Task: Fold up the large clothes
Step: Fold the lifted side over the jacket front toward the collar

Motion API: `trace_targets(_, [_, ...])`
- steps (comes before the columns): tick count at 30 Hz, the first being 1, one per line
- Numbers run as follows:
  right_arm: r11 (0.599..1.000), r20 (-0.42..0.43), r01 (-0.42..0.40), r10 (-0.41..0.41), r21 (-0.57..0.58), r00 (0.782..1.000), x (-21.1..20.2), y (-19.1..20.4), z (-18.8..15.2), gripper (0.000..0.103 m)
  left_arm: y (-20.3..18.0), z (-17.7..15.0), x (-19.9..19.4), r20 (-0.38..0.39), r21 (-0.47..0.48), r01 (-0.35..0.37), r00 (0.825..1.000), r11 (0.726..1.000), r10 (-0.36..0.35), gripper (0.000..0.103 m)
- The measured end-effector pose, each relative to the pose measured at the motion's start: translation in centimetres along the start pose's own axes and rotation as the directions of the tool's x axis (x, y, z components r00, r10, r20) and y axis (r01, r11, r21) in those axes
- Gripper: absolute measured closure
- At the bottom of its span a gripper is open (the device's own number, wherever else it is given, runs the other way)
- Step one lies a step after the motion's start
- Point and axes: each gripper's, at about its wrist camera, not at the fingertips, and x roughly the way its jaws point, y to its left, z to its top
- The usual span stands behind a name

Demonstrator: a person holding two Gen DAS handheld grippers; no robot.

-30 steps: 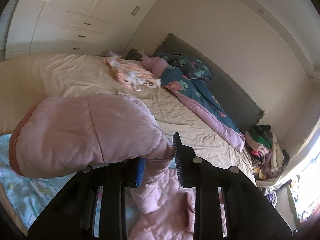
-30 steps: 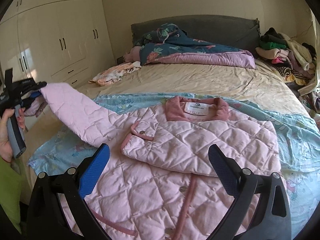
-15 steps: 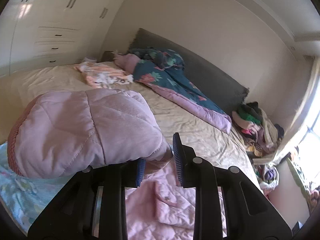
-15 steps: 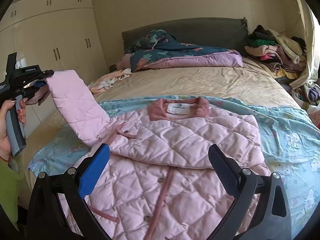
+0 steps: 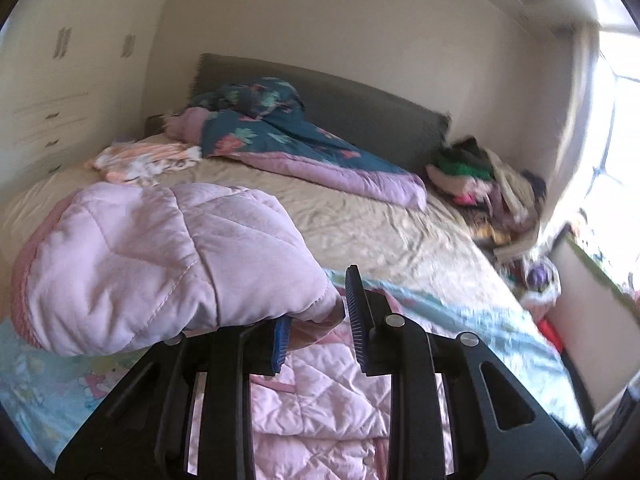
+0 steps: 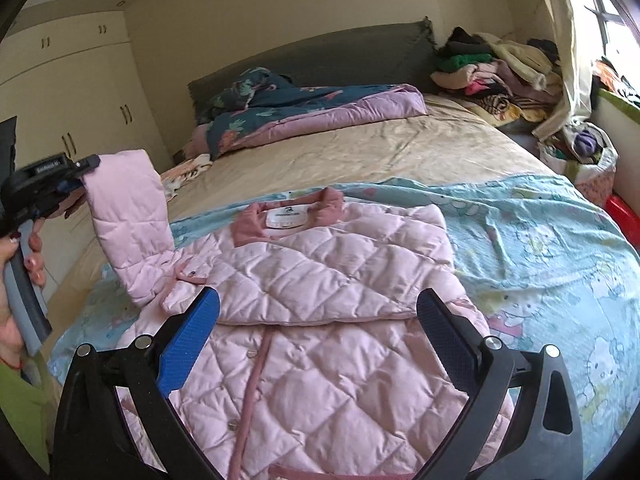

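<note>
- Right gripper (image 6: 318,330): jaws wide apart and empty, hovering over the pink quilted jacket (image 6: 320,304), free to pin or smooth the body.
- Jacket lies flat on the light-blue cartoon blanket (image 6: 540,248), collar toward the headboard (image 6: 320,56), one side already folded across.
- Left gripper (image 5: 316,320): jaws clamped on the sleeve (image 5: 160,264), lifted clear to fold inward.
- Compared with a second ago, the sleeve stands steeper and nearer the jacket body.
</note>
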Motion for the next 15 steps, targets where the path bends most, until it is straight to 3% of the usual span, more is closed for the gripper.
trace_targets(6, [0.999, -0.005, 0.008, -0.008, 0.033, 1.000, 0.2, -1.2, -0.3, 0.005, -3.3, -2.3, 2.7, -0.072, 0.125, 0.048, 0.997, 0.991, -0.039, 0.085])
trace_targets(15, [0.993, -0.035, 0.026, -0.022, 0.118, 0.999, 1.0, -3.6, -1.3, 0.005, -7.1, -7.8, 6.6, -0.211, 0.267, 0.147, 0.973, 0.952, -0.091, 0.085])
